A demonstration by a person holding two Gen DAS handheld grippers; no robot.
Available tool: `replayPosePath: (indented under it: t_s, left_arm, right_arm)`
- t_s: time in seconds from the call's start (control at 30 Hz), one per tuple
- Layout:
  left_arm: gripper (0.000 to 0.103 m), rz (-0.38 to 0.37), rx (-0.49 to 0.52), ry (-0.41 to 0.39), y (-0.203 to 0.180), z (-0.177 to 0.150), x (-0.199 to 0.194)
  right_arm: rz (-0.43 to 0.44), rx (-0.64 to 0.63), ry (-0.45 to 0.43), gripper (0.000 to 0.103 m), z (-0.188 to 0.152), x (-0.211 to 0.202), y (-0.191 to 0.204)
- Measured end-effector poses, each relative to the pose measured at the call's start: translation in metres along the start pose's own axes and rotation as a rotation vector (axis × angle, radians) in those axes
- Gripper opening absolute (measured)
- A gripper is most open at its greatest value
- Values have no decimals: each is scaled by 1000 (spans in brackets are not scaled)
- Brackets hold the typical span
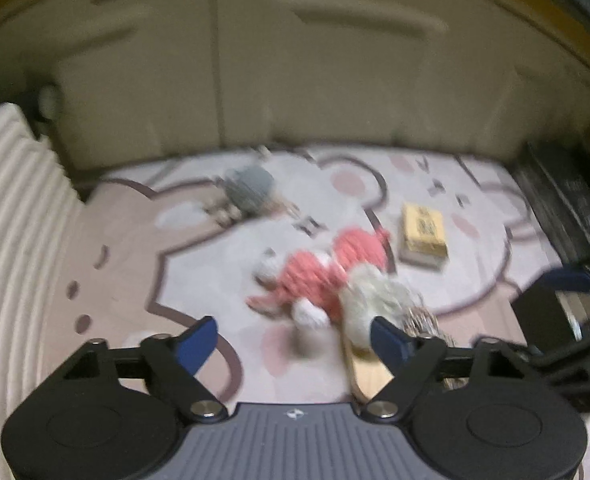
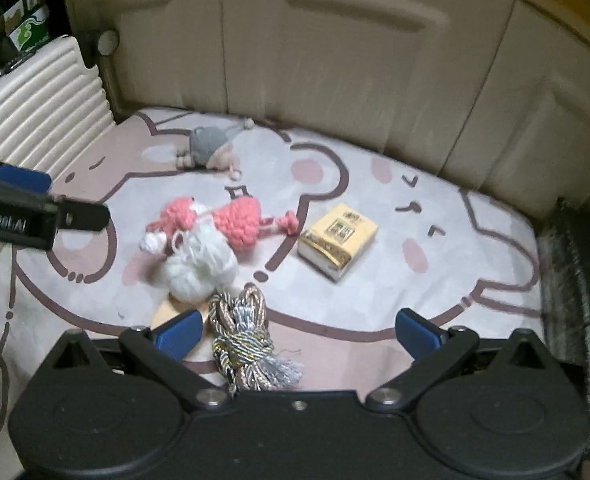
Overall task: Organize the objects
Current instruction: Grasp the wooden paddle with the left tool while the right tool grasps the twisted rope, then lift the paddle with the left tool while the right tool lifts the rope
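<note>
Both claws hover over the cartoon-print mat (image 2: 375,312), each open and holding nothing. Right claw (image 2: 299,330) has the tasselled cord bundle (image 2: 243,340) lying between its jaws, nearer the left finger, long axis running twelve to six, pads not touching it. At eleven o'clock sits the white yarn ball (image 2: 199,264), touching the pink crocheted toy (image 2: 223,220). Tissue pack (image 2: 337,240) lies at one o'clock, apart. Left claw (image 1: 295,340) faces that toy; the view's blurred, so the wooden piece (image 1: 369,376) by its right finger is probably a board. Right looks nearer the cord.
</note>
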State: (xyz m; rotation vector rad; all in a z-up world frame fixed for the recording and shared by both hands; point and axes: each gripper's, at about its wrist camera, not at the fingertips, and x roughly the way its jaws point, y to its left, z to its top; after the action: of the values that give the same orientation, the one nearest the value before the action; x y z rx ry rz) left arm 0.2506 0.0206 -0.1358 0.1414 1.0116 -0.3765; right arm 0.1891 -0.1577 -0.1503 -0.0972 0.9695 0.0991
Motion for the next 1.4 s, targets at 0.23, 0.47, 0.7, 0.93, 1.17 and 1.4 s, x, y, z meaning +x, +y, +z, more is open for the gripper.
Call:
replayPosePath:
  t_s: [0.23,0.47,0.7,0.93,1.17,1.4]
  left_arm:
    - [59,-94,-54,136,-7,-5,27]
    - [51,-144,-111,187,-17,-6,48]
    - [49,-198,-192,221,-17,-7,65]
    - [49,-166,-189,230,-28,-5,79]
    - [50,-97,-153,254,-43,-4,94]
    - [50,-27,-76,261,-58,-2,107]
  right_arm:
    - [45,-108,47,82,-16,27,10]
    - [85,-156,102,67,-15,48,21]
    - [127,-169,142,54,-14,61,26]
    - [123,-51,213,41,-14,57,17]
    - [153,20,266,41,-27,47,3]
    - [180,-4,248,43,-29,53,2]
